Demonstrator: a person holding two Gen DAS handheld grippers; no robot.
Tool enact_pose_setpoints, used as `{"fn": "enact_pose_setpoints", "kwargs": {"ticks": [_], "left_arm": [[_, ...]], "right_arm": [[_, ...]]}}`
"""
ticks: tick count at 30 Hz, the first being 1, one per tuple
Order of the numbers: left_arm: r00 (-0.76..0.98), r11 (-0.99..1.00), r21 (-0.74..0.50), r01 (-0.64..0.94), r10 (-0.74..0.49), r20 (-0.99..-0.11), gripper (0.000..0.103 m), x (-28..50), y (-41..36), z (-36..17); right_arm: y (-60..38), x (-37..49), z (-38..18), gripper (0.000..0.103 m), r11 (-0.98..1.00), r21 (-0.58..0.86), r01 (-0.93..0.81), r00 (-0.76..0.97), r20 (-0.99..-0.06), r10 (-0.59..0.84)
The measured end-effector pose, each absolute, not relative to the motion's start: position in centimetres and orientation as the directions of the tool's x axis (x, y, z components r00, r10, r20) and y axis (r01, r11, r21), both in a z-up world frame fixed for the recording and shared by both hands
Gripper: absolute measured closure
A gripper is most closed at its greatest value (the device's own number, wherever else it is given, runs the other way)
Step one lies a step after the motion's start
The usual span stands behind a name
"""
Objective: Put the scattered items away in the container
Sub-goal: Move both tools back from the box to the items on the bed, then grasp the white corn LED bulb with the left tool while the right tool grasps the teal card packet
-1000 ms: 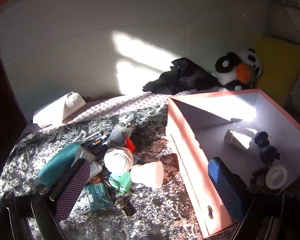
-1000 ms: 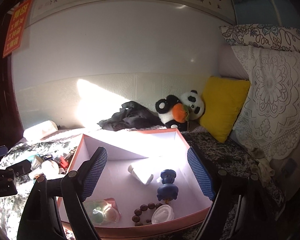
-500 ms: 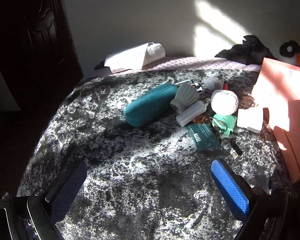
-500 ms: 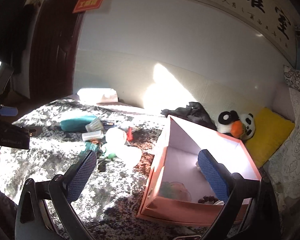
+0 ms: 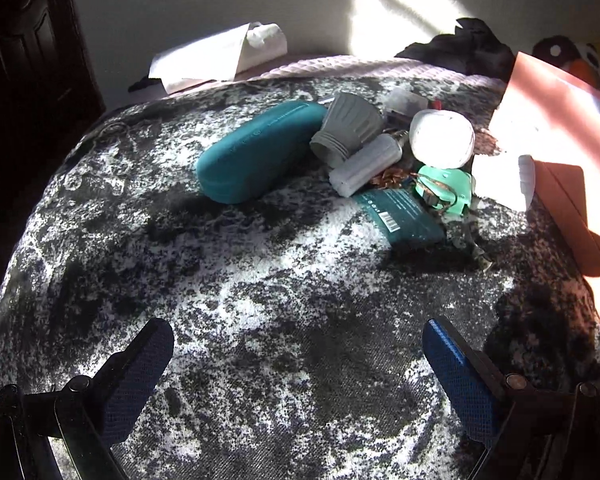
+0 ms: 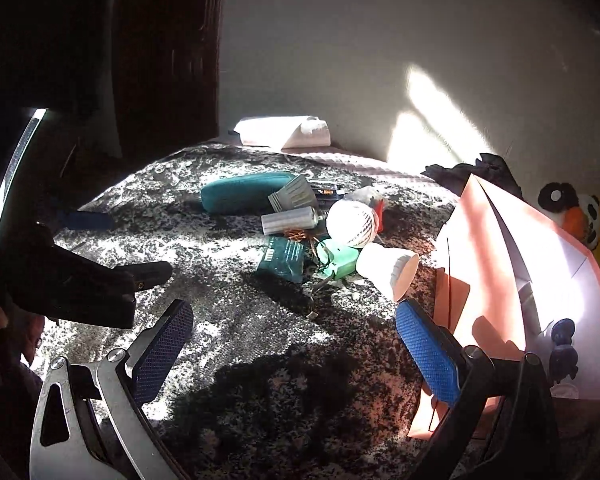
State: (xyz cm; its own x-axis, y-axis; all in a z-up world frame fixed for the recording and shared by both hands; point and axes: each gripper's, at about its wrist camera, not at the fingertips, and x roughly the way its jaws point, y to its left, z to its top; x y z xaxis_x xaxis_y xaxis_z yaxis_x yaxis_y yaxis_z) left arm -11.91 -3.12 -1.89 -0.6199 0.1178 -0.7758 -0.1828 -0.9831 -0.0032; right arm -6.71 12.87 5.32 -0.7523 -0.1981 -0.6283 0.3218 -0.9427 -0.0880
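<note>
Both the left gripper [image 5: 298, 354] and right gripper [image 6: 294, 340] hang spread apart, empty, over the mottled grey bed [image 5: 228, 280]. Scattered clutter, including a teal oblong case [image 5: 256, 154], lies at 12 o'clock; the pink cardboard box [image 6: 512, 280] at 2.

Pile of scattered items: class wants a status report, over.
Left gripper and right gripper both open, empty. Pile led by teal case and white yarn ball lies beside pink box. Nothing blocking.

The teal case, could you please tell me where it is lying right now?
In the left wrist view the teal case lies on the mottled bedspread at the pile's left end, its far end against the grey ribbed cup.
</note>
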Motion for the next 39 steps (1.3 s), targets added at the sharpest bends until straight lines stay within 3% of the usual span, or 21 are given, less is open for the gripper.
{"fn": "enact_pose_setpoints", "kwargs": {"ticks": [5, 13, 22, 29, 32, 33, 39], "left_arm": [[-0.627, -0.971, -0.009, -0.237, 0.161, -0.762, 0.001, -14.9, -1.0, -2.0], [-0.584, -0.937, -0.115, -0.329, 0.298, -0.755, 0.001, -20.5, 0.9, -3.4], [-0.536, -0.929, -0.174, -0.328, 0.334, -0.775, 0.001, -24.9, 1.5, -6.4], [-0.536, -0.918, -0.181, -0.352, 0.356, -0.765, 0.019, -25.8, 2.4, -7.0], [-0.541, -0.914, -0.18, -0.365, 0.365, -0.758, 0.06, -26.0, 2.8, -7.0], [-0.542, -0.912, -0.179, -0.369, 0.368, -0.756, 0.065, -26.0, 3.0, -7.0], [-0.563, -0.916, -0.12, -0.384, 0.335, -0.756, 0.075, -24.4, 3.2, -5.9]], "right_arm": [[14.7, -9.8, 5.3, 0.0, -0.971, -0.079, 0.225, -0.765, -0.632, -0.126], [18.8, -14.1, 5.3, 0.0, -0.995, -0.015, 0.095, -0.76, -0.647, -0.062], [17.7, -17.5, 3.9, 0.0, -0.979, -0.135, 0.151, -0.752, -0.659, -0.026], [17.8, -19.5, 3.7, 0.0, -0.975, -0.164, 0.15, -0.755, -0.655, -0.006], [17.7, -19.7, 3.8, 0.0, -0.976, -0.162, 0.145, -0.751, -0.661, -0.002], [17.7, -19.8, 3.7, 0.0, -0.975, -0.171, 0.141, -0.751, -0.661, 0.007], [17.5, -19.7, 3.5, 0.0, -0.972, -0.188, 0.143, -0.751, -0.66, 0.017]]}}
